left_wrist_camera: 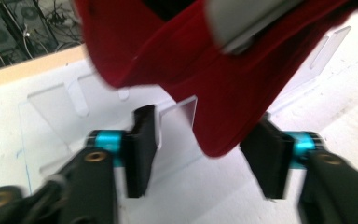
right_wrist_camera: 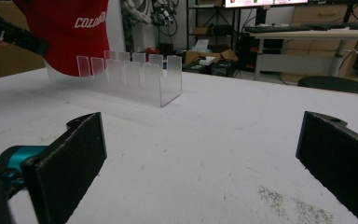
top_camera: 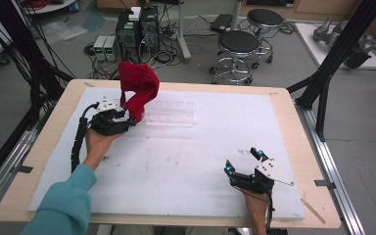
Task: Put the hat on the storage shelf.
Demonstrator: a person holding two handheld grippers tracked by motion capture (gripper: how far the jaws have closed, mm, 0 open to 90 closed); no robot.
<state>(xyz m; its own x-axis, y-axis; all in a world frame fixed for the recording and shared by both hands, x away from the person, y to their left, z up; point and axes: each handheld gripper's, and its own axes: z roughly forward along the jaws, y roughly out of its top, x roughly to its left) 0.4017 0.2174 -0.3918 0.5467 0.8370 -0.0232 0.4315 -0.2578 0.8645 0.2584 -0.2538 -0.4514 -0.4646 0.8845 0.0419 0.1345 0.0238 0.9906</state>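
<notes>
A red cap (top_camera: 138,85) stands on end at the left end of a clear acrylic rack (top_camera: 169,113) with several upright dividers, at the back of the white mat (top_camera: 186,161). My left gripper (top_camera: 127,115) sits right at the cap's lower edge. In the left gripper view its jaws stand apart (left_wrist_camera: 205,140); the cap (left_wrist_camera: 191,56) hangs down between them, close to the right pad and clear of the left one, with a rack divider (left_wrist_camera: 179,112) behind. My right gripper (top_camera: 245,160) rests open at the front right, nothing between its jaws (right_wrist_camera: 200,154). From there the cap (right_wrist_camera: 70,32) and rack (right_wrist_camera: 135,74) lie far off.
The mat covers most of a wooden table (top_camera: 293,127). Behind the table on the floor stand computer towers (top_camera: 137,29) with cables and two stools (top_camera: 237,46). Black frame posts (top_camera: 333,58) rise at the right and left sides.
</notes>
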